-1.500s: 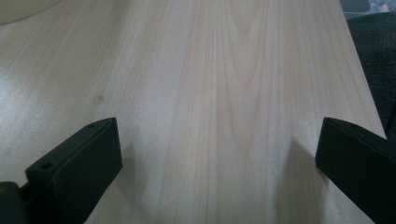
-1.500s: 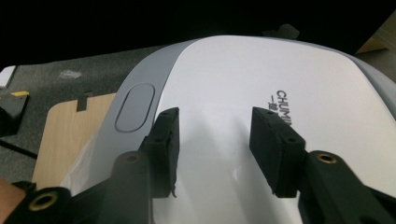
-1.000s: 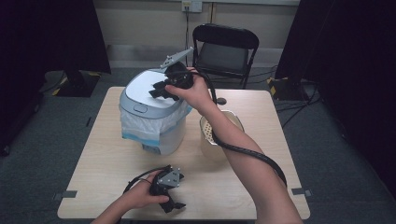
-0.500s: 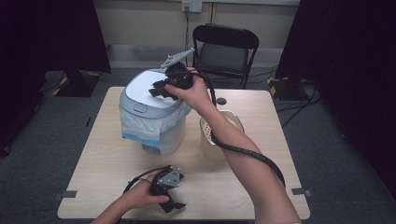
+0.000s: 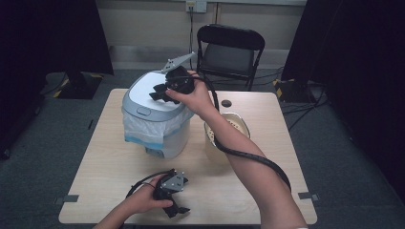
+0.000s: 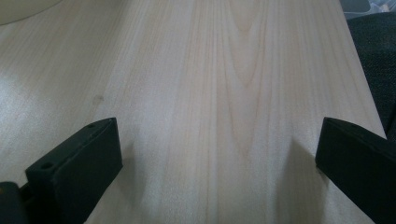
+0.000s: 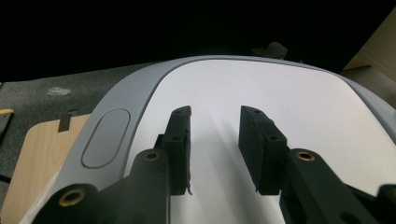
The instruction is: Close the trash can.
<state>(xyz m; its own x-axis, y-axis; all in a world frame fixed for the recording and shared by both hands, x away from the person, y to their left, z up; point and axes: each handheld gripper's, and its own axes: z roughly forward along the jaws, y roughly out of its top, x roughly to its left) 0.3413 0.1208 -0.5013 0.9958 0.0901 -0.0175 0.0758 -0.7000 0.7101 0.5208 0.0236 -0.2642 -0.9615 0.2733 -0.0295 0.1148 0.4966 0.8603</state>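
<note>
Right tool: jaws narrow, gripping nothing, on the grey-rimmed white plastic bin lid.
Left tool: jaws wide, nothing between, resting on the pale wooden bench.

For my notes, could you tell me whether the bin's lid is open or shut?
Shut: the white lid lies flat on the bin, with the right gripper above it.

Light wooden table on grey carpet

A lidded grey-and-white bin with a white liner stands at about 10 o'clock from the table's middle. A cream bowl sits just beside it at 2 o'clock, a small dark disc near 1 o'clock. The left gripper rests at 6 o'clock.
</note>
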